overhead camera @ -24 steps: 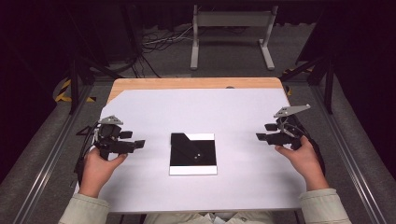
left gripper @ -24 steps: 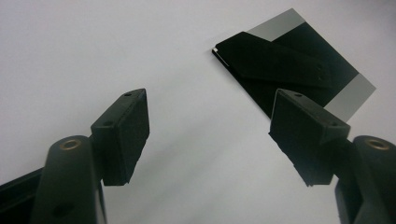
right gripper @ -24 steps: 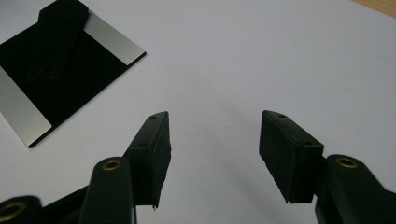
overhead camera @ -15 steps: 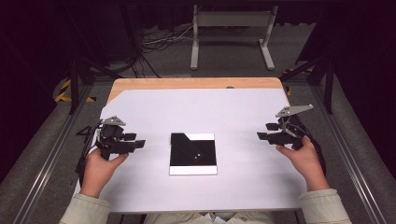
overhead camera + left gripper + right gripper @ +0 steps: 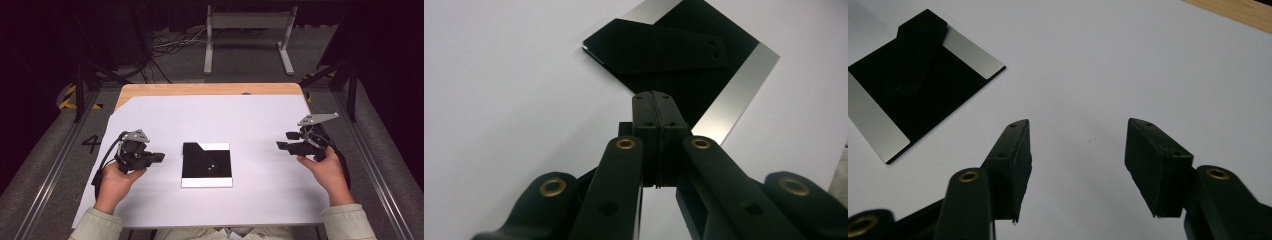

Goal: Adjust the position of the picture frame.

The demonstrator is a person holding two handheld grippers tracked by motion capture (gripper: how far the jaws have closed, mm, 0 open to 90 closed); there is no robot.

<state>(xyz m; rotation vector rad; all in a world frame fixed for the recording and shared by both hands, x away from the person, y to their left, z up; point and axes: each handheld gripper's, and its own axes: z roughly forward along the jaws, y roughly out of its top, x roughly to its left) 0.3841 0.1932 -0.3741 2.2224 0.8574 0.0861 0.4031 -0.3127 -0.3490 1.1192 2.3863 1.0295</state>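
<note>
Black square plate (image 5: 206,164): flat on the white sheet (image 5: 240,120), mid-table, silver strips along two edges.
Left gripper (image 5: 156,158): just left of the plate, jaws pressed together, nothing between them.
Right gripper (image 5: 283,142): well right of it, jaws apart, empty.
Table (image 5: 200,89): wood edge beyond the sheet.

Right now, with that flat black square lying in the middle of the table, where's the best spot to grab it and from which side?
Probably the long black flap lying across the black square: the square lies flat on the white table with no raised rim. The open right hand-held gripper could come in low from the right; the left hand-held gripper is shut.
</note>
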